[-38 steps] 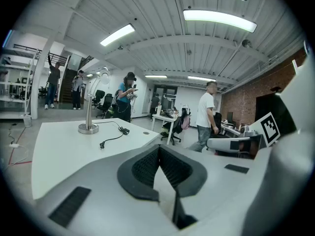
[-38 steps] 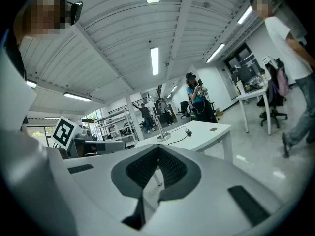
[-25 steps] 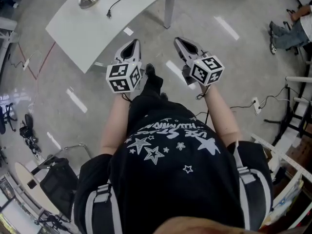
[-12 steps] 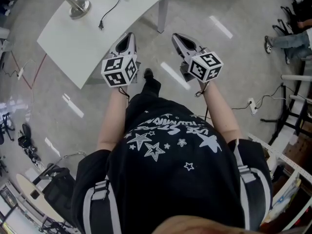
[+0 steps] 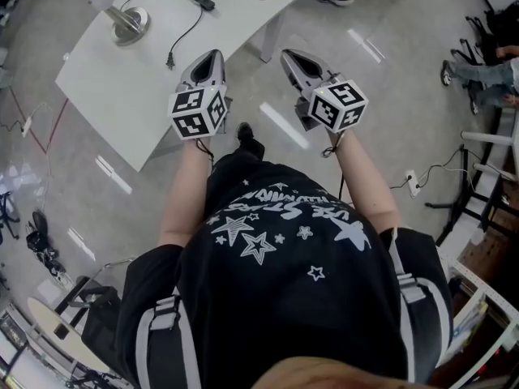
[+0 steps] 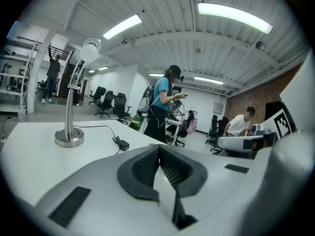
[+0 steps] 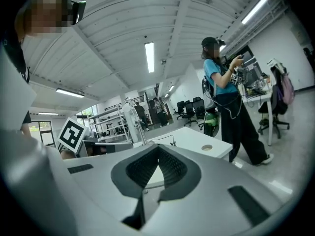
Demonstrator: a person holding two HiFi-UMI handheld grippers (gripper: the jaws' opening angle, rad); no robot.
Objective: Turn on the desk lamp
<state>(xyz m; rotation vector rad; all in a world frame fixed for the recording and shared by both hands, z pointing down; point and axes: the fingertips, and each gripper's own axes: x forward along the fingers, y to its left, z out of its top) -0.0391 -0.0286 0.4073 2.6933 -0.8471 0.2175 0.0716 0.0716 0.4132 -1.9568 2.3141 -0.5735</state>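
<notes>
The desk lamp (image 5: 128, 21) stands on its round metal base at the far left of the white table (image 5: 113, 87), its head (image 6: 90, 49) up on a thin stem. Its cord runs across the table past an inline switch (image 5: 201, 2) to a loose plug (image 5: 170, 60). My left gripper (image 5: 214, 56) is shut and empty, its tips over the table's near edge, well to the right of the lamp. My right gripper (image 5: 289, 54) is held over the floor beside the table, shut and empty. The lamp (image 7: 129, 116) shows small past its jaws.
A person in a teal shirt (image 6: 160, 102) stands just beyond the table's far end. Another person sits at the right (image 5: 486, 63). A power strip and cables (image 5: 409, 181) lie on the floor at right. Office chairs (image 6: 108, 104) stand behind.
Both grippers and I have moved toward the table. The lamp and its cord have come further into the head view, and the left gripper's tips now reach the table's edge.
</notes>
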